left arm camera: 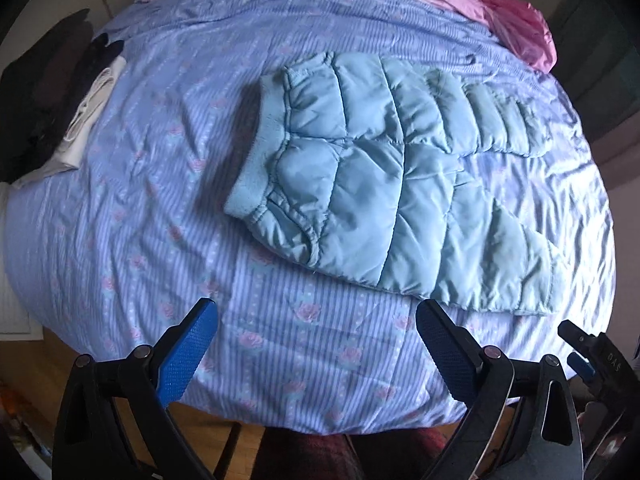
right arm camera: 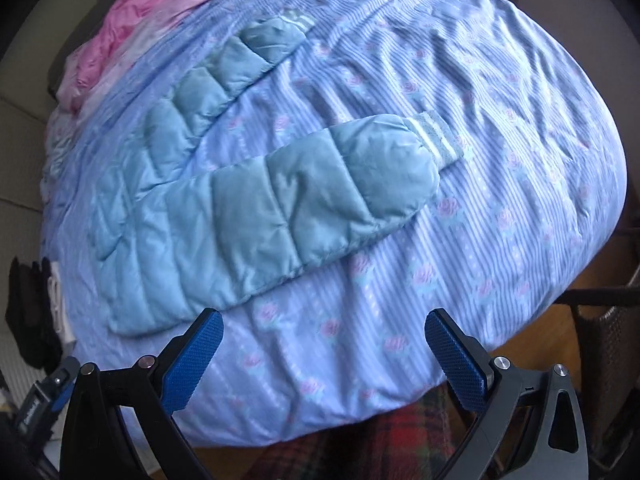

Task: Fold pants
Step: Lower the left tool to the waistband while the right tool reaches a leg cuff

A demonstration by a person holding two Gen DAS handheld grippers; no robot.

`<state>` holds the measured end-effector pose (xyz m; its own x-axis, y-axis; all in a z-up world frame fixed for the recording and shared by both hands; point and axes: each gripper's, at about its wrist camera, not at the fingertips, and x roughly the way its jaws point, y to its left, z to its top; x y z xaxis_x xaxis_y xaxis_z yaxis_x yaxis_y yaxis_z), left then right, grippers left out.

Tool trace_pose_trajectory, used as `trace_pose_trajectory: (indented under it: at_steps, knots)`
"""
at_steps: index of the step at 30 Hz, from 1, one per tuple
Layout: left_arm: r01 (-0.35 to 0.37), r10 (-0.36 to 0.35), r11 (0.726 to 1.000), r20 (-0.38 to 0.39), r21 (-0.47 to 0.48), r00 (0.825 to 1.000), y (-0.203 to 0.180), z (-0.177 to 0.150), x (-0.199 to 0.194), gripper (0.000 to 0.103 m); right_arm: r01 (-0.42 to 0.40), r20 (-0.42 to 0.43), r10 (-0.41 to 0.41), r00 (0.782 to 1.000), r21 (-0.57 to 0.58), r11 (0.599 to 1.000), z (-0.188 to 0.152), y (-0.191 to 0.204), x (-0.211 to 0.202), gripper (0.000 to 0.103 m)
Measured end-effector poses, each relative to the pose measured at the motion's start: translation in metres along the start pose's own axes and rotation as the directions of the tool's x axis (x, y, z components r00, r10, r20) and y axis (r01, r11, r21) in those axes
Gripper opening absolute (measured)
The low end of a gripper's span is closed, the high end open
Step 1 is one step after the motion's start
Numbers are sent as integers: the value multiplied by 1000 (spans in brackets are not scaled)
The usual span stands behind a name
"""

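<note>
Light blue quilted pants [left arm camera: 372, 184] lie spread flat on a bed, waistband [left arm camera: 260, 144] at the left, both legs running right and apart from each other. In the right wrist view the pants [right arm camera: 248, 216] show both legs, each ending in a striped cuff [right arm camera: 440, 136]. My left gripper [left arm camera: 316, 344] hovers open over the bedcover near the front edge, just short of the near leg. Over the cover in front of that same leg, my right gripper [right arm camera: 324, 348] also stands open. Neither holds anything. The right gripper's tip [left arm camera: 588, 356] shows at the left wrist view's right edge.
The bed carries a blue striped cover with pink roses [left arm camera: 160, 208]. Pink bedding [left arm camera: 516, 16] is bunched at the far side. Dark and white clothes [left arm camera: 80, 112] lie at the left edge. Wooden floor [right arm camera: 560, 312] and a dark woven basket [right arm camera: 612, 356] lie beyond the bed's corner. Plaid fabric [right arm camera: 384, 440] shows below.
</note>
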<state>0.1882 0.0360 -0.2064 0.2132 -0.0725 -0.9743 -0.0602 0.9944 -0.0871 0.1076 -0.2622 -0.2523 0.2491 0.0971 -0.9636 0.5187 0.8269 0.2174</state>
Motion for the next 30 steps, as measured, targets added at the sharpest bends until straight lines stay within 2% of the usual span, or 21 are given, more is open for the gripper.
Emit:
trace_pose_trajectory:
  at_steps: [4,10,15,18,21,23,25,28,30]
  knots:
    - [20,-21,999,-35,-35,999,-11,7,21,100,-8,-59,10,998,45,999,20,-11,27,102]
    - [7,-16,994,-82,-113,997,-16,22,61,98,2,-133,7,991,71,997,41,-16,63,99]
    - [12,-52,968,-154,-252,987,-6,26,95,93,12,-245,14,969,108,994,51,-17,100,92]
    - [15,-75,949,-178,-314,981,0,27,110,91,11,-258,18,966,109,994,56,-14,112,91]
    - [20,-100,932,-205,-362,974,3,30,126,81,14,-263,10,965,88,996,66,-9,125,90]
    - [42,-132,924,-215,-380,968,1,33,133,62,12,-268,15,963,98,995,73,-10,133,89]
    - [51,-143,924,-220,-379,965,-2,39,136,54,3,-278,33,960,126,992,80,-13,139,84]
    - [45,-124,937,-211,-346,969,-9,47,131,35,-8,-279,46,959,133,991,94,-18,140,65]
    - [43,-115,944,-206,-328,972,-11,51,126,25,-32,-279,66,958,125,992,106,-27,137,43]
